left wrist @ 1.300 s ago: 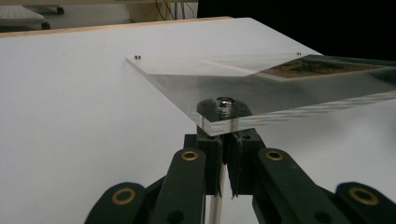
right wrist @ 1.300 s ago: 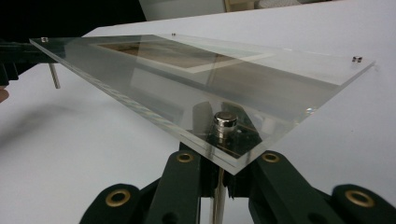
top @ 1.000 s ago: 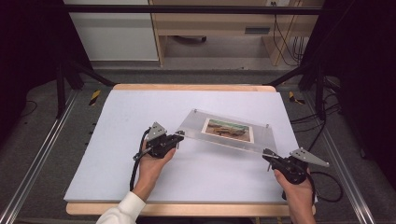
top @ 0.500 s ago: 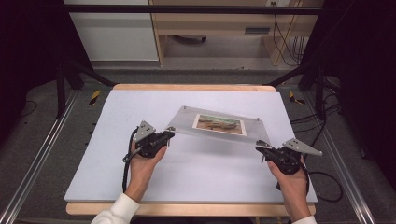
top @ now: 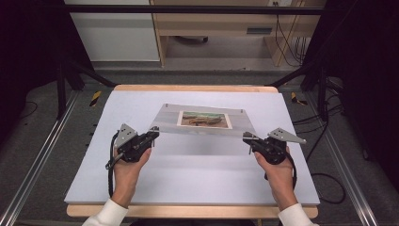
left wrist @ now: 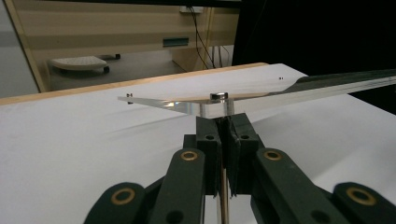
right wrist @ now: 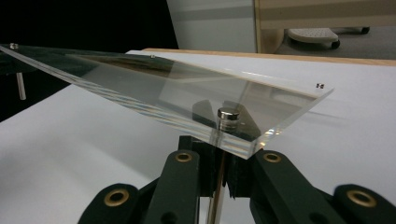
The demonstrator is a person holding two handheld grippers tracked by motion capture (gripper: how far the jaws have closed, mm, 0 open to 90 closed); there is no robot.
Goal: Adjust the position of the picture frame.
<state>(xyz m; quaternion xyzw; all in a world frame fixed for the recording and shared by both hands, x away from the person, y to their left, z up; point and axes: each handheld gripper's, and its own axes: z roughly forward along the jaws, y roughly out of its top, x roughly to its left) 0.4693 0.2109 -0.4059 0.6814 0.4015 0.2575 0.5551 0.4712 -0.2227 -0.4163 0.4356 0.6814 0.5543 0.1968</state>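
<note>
- High view: we see the clear frame (top: 203, 126) carried off the white counter (top: 94, 169), spanning between the two hand-held grippers. The left hand-held gripper (top: 153, 133) is clenched on its near left corner, and the right hand-held gripper (top: 246, 137) is clenched on its near right corner.
- The frame's long axis runs left to right across the counter. Its far edge sits higher in the picture than the near edge, and the photo (top: 204, 119) inside faces up.
- We cannot tell from here how high the frame hangs above the counter; a faint shadow lies under it.
- Left gripper view: the frame (left wrist: 261, 93) sits right above the jaw tips, seen almost edge-on, and stretches off to the right, where the picture cuts it off. The jaws are clamped together on a thin post under a round stud (left wrist: 218, 95) at the corner.
- The photo is too flat to make out here.
- Right gripper view: the frame (right wrist: 154, 88) tilts up and away to the left from the jaw tips. The jaws grasp the post beneath the corner stud (right wrist: 228, 113).
- The photo shows only as a dark smear through the plate, and the frame's far left corner runs into the dark background.
</note>
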